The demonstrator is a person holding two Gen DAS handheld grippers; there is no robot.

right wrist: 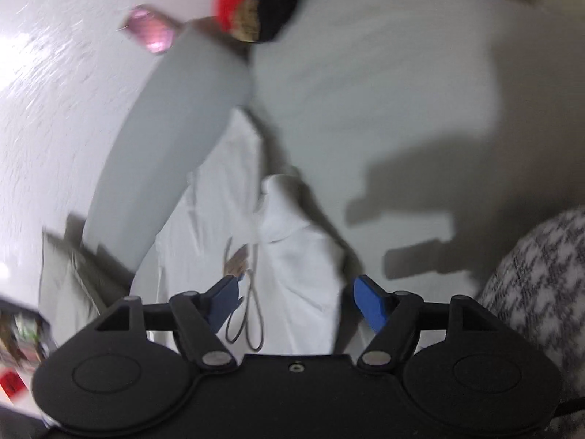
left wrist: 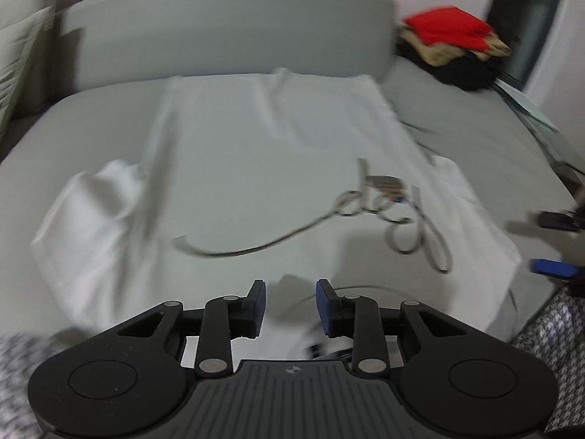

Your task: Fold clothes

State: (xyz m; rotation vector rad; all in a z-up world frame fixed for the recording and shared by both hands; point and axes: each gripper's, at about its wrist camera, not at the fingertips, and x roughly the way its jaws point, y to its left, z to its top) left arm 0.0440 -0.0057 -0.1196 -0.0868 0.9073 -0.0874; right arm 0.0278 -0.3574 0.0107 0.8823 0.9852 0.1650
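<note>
A: From the left wrist, how does the left claw [left wrist: 290, 305] stand?

B: Narrowly parted, with its blue pads over the near hem of the white short-sleeved T-shirt [left wrist: 256, 168]. The frame is blurred, so I cannot tell whether the pads touch the cloth; nothing looks pinched. The claw tilts down toward the shirt.

A: And the shirt itself?

B: Spread flat on the pale grey bed [left wrist: 73, 120], sleeves out to both sides, with a thin looping script print [left wrist: 365, 216] across its chest. A pile of red, tan and black clothes [left wrist: 453, 44] sits at the far corner of the bed.

A: The right wrist view?

B: The right claw [right wrist: 296, 303] stands wide, empty, above the shirt's sleeve [right wrist: 292, 226], its shadow on the bed. It points downward, rolled so the grey padded headboard [right wrist: 175, 128] runs slanted. A black-and-white houndstooth sleeve [right wrist: 541, 285] shows at right.
</note>
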